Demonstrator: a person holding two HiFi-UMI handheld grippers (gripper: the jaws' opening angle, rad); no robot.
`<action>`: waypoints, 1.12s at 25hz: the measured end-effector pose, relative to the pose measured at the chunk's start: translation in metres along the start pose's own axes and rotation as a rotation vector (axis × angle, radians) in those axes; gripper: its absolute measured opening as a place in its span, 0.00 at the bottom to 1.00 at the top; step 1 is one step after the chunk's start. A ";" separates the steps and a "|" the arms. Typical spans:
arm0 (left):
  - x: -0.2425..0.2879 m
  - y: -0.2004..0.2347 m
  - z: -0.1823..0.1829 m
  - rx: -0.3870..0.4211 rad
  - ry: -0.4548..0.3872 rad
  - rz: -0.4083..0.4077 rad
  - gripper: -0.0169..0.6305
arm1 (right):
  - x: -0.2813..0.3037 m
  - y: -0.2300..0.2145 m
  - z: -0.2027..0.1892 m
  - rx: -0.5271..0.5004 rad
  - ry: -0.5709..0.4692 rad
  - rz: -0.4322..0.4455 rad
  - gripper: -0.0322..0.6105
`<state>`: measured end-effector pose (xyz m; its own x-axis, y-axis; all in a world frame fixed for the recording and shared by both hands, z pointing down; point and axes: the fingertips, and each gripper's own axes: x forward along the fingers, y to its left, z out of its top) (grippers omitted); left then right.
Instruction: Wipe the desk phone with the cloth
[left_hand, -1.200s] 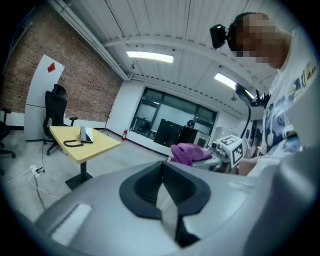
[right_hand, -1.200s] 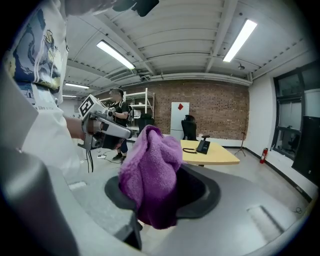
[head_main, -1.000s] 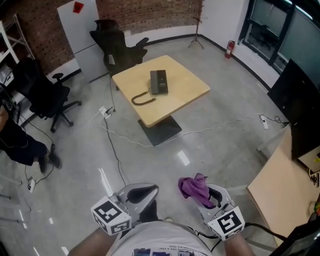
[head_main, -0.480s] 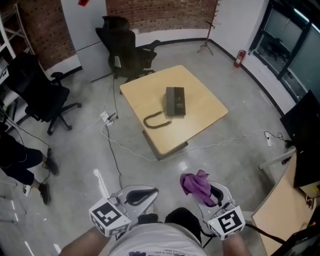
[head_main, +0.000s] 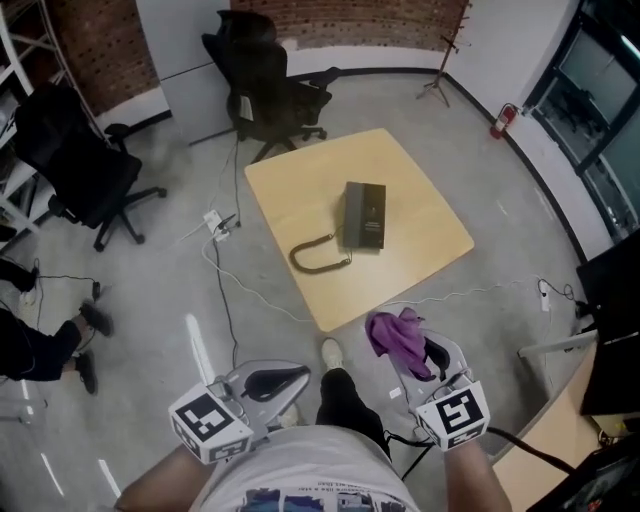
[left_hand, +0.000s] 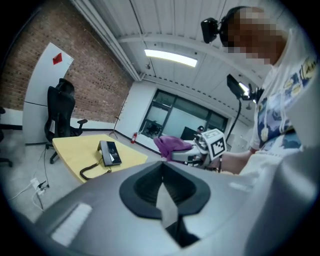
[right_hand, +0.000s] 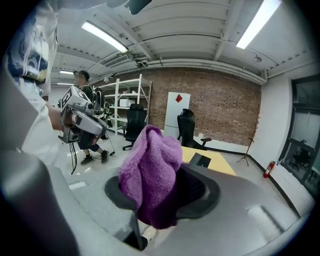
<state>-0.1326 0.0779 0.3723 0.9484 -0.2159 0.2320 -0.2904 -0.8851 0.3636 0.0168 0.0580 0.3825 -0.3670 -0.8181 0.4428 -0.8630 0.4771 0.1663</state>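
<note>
Holding cloth tight in right gripper | left gripper pinched shut, nothing in it | phone near middle of table, well apart from both | cord curls toward near edge

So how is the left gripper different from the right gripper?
The right gripper has its jaws shut on a purple cloth; the left gripper has its jaws shut on nothing. The right gripper reaches further forward than the left gripper. Both are grey, each with a marker cube.
</note>
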 end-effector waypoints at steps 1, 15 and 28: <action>0.007 0.006 0.006 -0.002 0.007 0.008 0.03 | 0.010 -0.012 0.000 -0.004 0.003 0.009 0.30; 0.090 0.070 0.082 -0.049 -0.045 0.154 0.03 | 0.151 -0.173 -0.023 -0.253 0.187 0.059 0.30; 0.120 0.093 0.095 -0.079 -0.061 0.250 0.03 | 0.261 -0.238 -0.068 -0.454 0.342 0.064 0.30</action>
<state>-0.0335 -0.0700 0.3481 0.8512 -0.4505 0.2692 -0.5233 -0.7669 0.3715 0.1505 -0.2472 0.5181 -0.2153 -0.6689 0.7115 -0.5795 0.6740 0.4583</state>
